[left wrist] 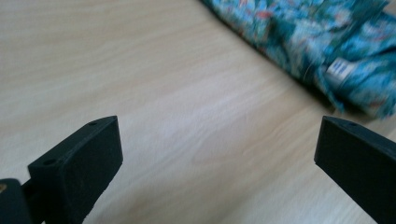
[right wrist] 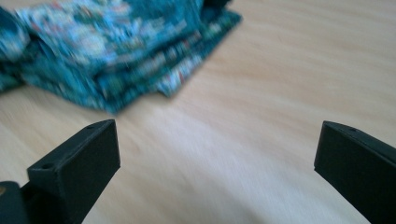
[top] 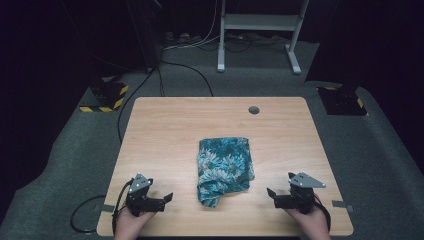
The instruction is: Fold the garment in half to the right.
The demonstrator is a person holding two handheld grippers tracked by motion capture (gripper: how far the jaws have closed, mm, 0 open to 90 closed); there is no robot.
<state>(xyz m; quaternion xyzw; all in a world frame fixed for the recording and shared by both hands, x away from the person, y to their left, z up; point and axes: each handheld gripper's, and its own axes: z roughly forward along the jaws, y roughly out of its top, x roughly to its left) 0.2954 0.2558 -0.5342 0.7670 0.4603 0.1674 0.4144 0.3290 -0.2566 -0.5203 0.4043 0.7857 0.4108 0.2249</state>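
1. This looks like a lab or recording studio, not a home: dark walls close in around one lit wooden tabletop (top: 165, 130).
2. Grey carpet (top: 65, 150) covers the floor, with black cables (top: 186, 69) trailing across it.
3. Stand bases marked with yellow-black hazard tape (top: 105, 97) sit on either side.
4. A white metal frame (top: 260, 30) stands behind.

Cloth (top: 224, 169) on table (top: 165, 130), between tools

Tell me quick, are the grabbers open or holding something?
Left gripper: open, holding nothing.
Right gripper: open, holding nothing.
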